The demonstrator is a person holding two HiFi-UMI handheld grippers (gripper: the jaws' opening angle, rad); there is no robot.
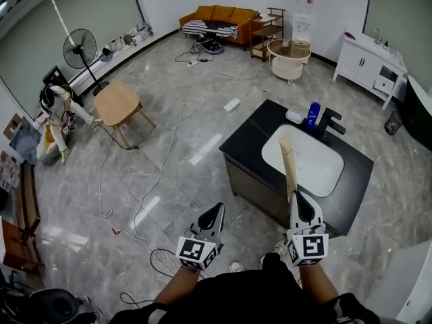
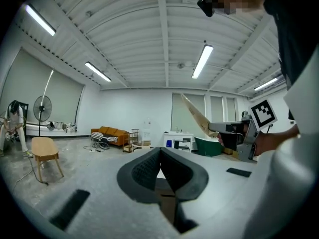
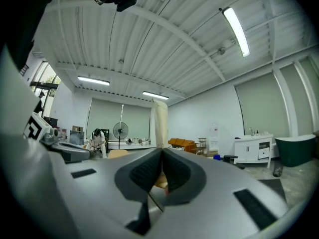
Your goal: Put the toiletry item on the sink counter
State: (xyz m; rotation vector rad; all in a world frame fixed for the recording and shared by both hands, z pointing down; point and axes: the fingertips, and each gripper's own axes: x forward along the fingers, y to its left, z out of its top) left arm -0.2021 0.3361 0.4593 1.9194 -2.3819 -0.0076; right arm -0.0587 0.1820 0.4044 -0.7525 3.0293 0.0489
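Observation:
A long, flat, pale wooden toiletry item (image 1: 289,167) stands upright in my right gripper (image 1: 298,196), which is shut on its lower end. Its top reaches over the white basin (image 1: 317,171) of the dark sink counter (image 1: 248,139). The same item rises from the closed jaws in the right gripper view (image 3: 160,126) and slants up beside that gripper in the left gripper view (image 2: 198,116). My left gripper (image 1: 214,209) is held to the left of the counter over the floor, shut with nothing between its pads (image 2: 149,168).
On the counter stand a blue bottle (image 1: 312,113), a black faucet (image 1: 331,122) and a small white item (image 1: 294,116). A wooden stool (image 1: 118,104), a fan (image 1: 79,48), floor cables (image 1: 143,204), a round table (image 1: 289,58) and a white cabinet (image 1: 368,61) surround it. A person (image 1: 57,117) is at far left.

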